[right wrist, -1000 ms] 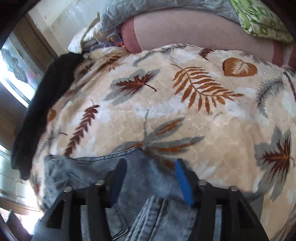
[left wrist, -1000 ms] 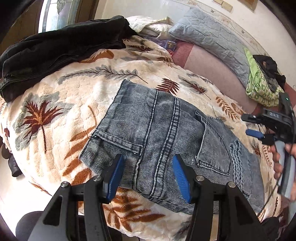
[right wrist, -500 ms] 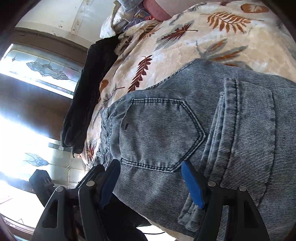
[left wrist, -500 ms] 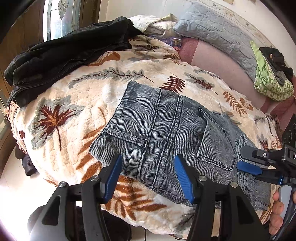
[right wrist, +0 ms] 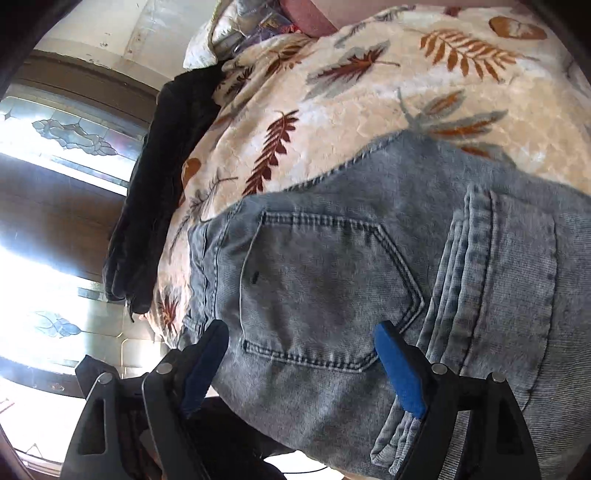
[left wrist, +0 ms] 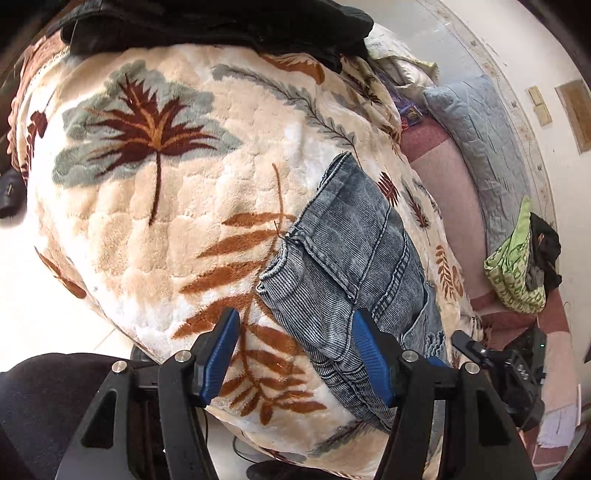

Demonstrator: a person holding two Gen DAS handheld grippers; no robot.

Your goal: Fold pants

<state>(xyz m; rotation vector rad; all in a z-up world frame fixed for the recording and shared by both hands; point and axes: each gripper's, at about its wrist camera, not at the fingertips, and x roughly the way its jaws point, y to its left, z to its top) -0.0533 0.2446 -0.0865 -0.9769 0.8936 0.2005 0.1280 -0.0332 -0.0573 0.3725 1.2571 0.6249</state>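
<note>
leaf-print blanket (left wrist: 192,229); black garment (left wrist: 221,22) on far edge; grey pillow (left wrist: 480,125).

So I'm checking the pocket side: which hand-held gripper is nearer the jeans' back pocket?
Right. The right hand-held gripper hangs open directly over the back pocket; the left hand-held gripper, also open, sits at the jeans' edge over the blanket.

Bright window (right wrist: 55,258) glare, blown-out whites, strong fisheye edge distortion.
</note>
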